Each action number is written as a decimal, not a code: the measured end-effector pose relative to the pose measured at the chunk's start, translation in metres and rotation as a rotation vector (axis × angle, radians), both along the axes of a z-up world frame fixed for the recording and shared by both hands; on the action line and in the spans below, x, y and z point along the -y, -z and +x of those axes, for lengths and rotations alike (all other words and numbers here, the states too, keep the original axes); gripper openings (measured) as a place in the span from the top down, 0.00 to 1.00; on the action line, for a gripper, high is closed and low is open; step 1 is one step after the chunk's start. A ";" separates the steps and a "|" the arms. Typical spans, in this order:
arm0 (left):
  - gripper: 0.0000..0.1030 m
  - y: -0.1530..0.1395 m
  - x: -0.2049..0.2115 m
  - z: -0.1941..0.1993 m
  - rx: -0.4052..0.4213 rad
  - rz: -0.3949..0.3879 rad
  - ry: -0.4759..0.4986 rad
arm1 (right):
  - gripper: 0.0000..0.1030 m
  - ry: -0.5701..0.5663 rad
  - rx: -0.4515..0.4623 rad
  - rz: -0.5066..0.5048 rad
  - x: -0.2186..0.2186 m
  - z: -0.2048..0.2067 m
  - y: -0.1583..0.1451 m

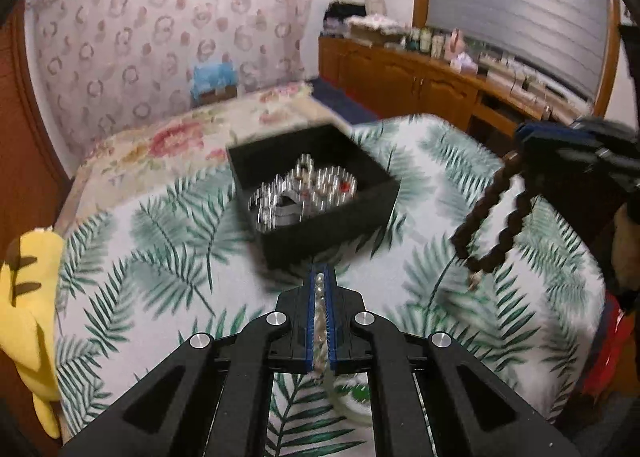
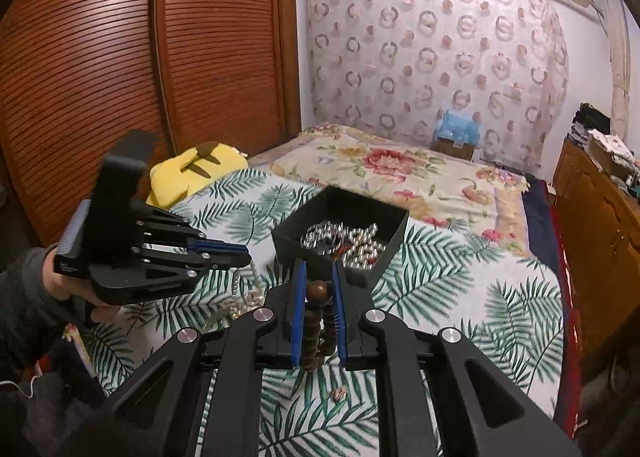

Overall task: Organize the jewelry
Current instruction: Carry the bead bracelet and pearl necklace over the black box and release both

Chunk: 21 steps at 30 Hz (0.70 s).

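the black box (image 1: 320,197) sits on the leaf-print bedspread (image 1: 168,257) of the bed, open at the top, with pearl and silver jewelry (image 2: 346,243) heaped inside it. the left tongs (image 1: 320,277) hover just short of the box's near corner, clenched on a pearl strand (image 1: 320,313) that runs down between the blue pads; in the right wrist view the rest of that strand (image 2: 240,289) hangs down from the left tongs (image 2: 244,255) to the bedspread, left of the box. the right tongs (image 2: 320,277) are to the right of the box as the left camera sees it, clenched on a dark wooden bead bracelet (image 1: 488,217), whose loop dangles clear of the bedspread. a small pale piece (image 2: 340,393) lies on the bedspread nearer than the box, under the right tongs. a yellow plush (image 2: 192,173) rests beyond the box on its left.
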<state>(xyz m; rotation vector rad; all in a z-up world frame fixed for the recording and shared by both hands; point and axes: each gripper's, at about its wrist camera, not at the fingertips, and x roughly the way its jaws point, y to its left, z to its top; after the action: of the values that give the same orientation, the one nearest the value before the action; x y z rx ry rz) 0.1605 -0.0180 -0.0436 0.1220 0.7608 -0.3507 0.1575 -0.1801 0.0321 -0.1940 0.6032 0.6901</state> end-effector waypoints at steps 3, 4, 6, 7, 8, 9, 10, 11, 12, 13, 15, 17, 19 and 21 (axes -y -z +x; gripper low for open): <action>0.97 -0.021 0.001 0.001 0.038 -0.031 0.001 | 0.86 -0.003 0.022 0.014 -0.001 0.008 -0.013; 0.97 -0.029 0.000 0.001 0.054 -0.043 0.003 | 0.86 -0.005 0.027 0.018 -0.001 0.010 -0.016; 0.97 -0.043 0.002 0.002 0.079 -0.056 0.007 | 0.86 -0.010 0.039 0.028 -0.002 0.015 -0.023; 0.97 -0.052 0.002 0.003 0.095 -0.064 0.012 | 0.86 -0.015 0.045 0.036 -0.002 0.018 -0.028; 0.97 -0.057 0.002 0.004 0.103 -0.069 0.013 | 0.86 -0.020 0.047 0.043 -0.003 0.021 -0.031; 0.97 -0.062 0.002 0.006 0.113 -0.074 0.014 | 0.86 -0.023 0.050 0.048 -0.003 0.024 -0.033; 0.97 -0.070 0.003 0.008 0.126 -0.081 0.015 | 0.86 -0.026 0.053 0.051 -0.004 0.026 -0.035; 0.97 -0.075 0.003 0.010 0.134 -0.084 0.014 | 0.86 -0.031 0.056 0.056 -0.005 0.029 -0.037; 0.97 -0.081 0.002 0.013 0.145 -0.089 0.013 | 0.86 -0.034 0.059 0.059 -0.006 0.033 -0.039; 0.97 -0.085 0.002 0.016 0.151 -0.094 0.012 | 0.86 -0.036 0.061 0.061 -0.007 0.035 -0.041; 0.97 -0.096 0.003 0.021 0.166 -0.105 0.012 | 0.86 -0.043 0.064 0.065 -0.009 0.042 -0.044; 0.97 -0.108 0.004 0.027 0.187 -0.112 0.008 | 0.86 -0.049 0.069 0.066 -0.012 0.049 -0.047; 0.97 -0.117 0.004 0.033 0.201 -0.118 0.006 | 0.86 -0.055 0.067 0.069 -0.014 0.058 -0.048; 0.97 -0.130 0.002 0.038 0.220 -0.128 -0.001 | 0.86 -0.056 0.061 0.072 -0.016 0.065 -0.049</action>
<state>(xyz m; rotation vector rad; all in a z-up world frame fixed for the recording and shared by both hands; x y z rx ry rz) 0.1990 -0.0202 0.0860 0.0384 0.5196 -0.3770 0.2227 -0.1640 0.0811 -0.1653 0.5151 0.7564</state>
